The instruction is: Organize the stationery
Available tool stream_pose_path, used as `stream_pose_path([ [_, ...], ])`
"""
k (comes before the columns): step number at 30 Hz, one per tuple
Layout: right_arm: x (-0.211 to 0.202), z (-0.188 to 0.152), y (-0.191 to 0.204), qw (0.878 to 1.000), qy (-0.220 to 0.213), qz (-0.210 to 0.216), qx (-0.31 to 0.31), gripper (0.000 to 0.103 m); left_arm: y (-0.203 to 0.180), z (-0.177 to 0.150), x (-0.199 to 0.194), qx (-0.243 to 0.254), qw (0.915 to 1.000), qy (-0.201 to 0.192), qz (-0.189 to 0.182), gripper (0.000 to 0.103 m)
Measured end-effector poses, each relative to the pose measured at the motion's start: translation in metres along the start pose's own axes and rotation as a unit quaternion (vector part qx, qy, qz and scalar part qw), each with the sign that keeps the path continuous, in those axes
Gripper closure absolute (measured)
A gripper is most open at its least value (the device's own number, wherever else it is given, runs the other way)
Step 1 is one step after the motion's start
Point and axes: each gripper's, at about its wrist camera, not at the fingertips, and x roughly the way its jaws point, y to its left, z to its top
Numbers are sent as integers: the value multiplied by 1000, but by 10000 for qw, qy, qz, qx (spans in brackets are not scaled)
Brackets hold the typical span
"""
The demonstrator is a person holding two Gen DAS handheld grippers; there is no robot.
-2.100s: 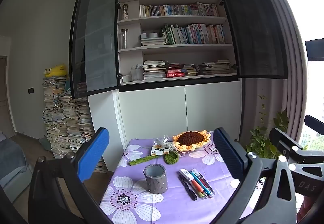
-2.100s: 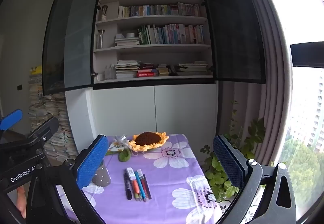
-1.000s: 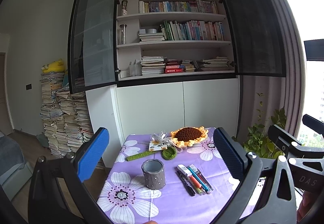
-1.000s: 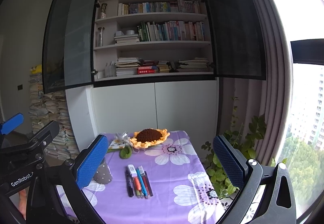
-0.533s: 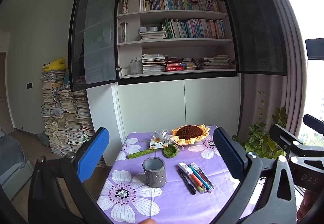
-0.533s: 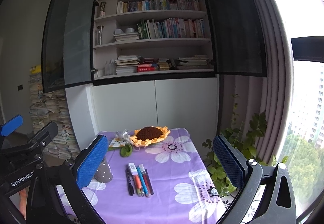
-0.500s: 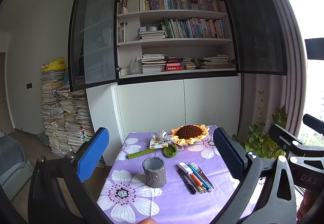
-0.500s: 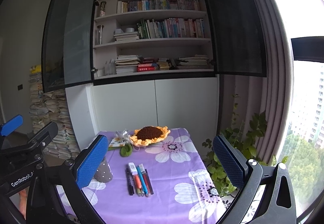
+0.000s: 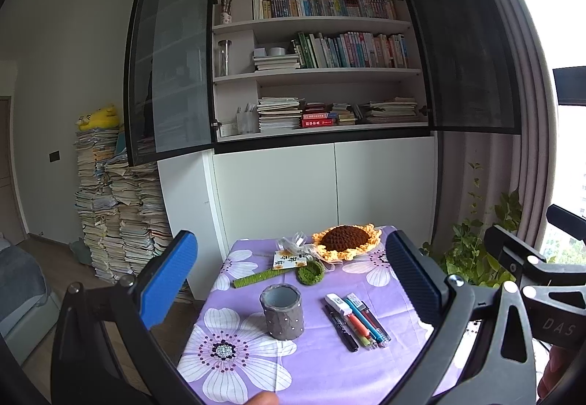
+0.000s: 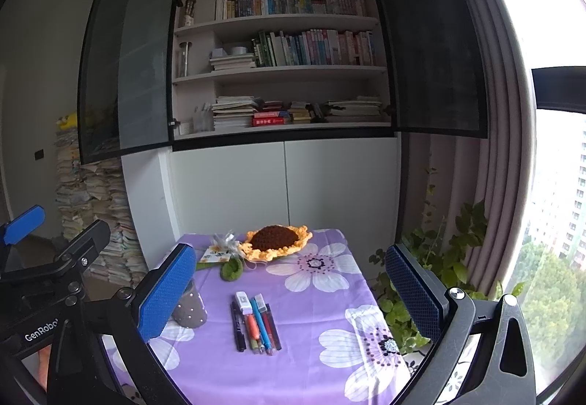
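Note:
Several pens [image 9: 357, 320] lie side by side on a purple flowered tablecloth [image 9: 322, 364]: a black one, an orange highlighter with a white cap, a blue one, a red one. A grey pen cup [image 9: 282, 311] stands upright just left of them. In the right wrist view the pens [image 10: 256, 324] lie mid-table and the cup [image 10: 190, 309] is half hidden behind my left blue finger [image 10: 164, 291]. My left gripper [image 9: 289, 280] is open and empty, held above the table's near side. My right gripper [image 10: 289, 288] is open and empty too.
A crocheted sunflower [image 9: 346, 240], a green crochet piece [image 9: 310, 271], a green stick [image 9: 256, 277] and a small card [image 9: 289, 260] lie at the table's far end. A bookshelf cabinet [image 9: 315, 75] stands behind. Book stacks [image 9: 117, 207] at left, plants [image 10: 439, 251] at right.
Both grippers have shifted only slightly; the view has drifted a little relative to the table. Both stay open and empty, and nothing on the table has moved.

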Motion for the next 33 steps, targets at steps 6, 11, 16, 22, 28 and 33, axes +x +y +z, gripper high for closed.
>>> stream_pose_path([
  [6,0,0,2,10000,-23,43,-73,0,0,0,1,-8,10000,-5,28,1],
  [11,0,1,3,10000,-39,30,-69,0,-1,0,-2,28,10000,-53,15,1],
  [16,1,0,4,10000,-40,16,-29,0,-1,-2,-1,70,10000,-51,3,1],
  [22,7,-6,2,10000,46,37,-1,0,3,-8,10,51,9999,75,43,1],
  [28,22,-12,4,9997,232,46,-14,0,8,-23,30,15,9994,344,57,1],
  [33,42,-22,3,9989,471,-1,-60,0,17,-59,63,117,9985,526,39,1],
])
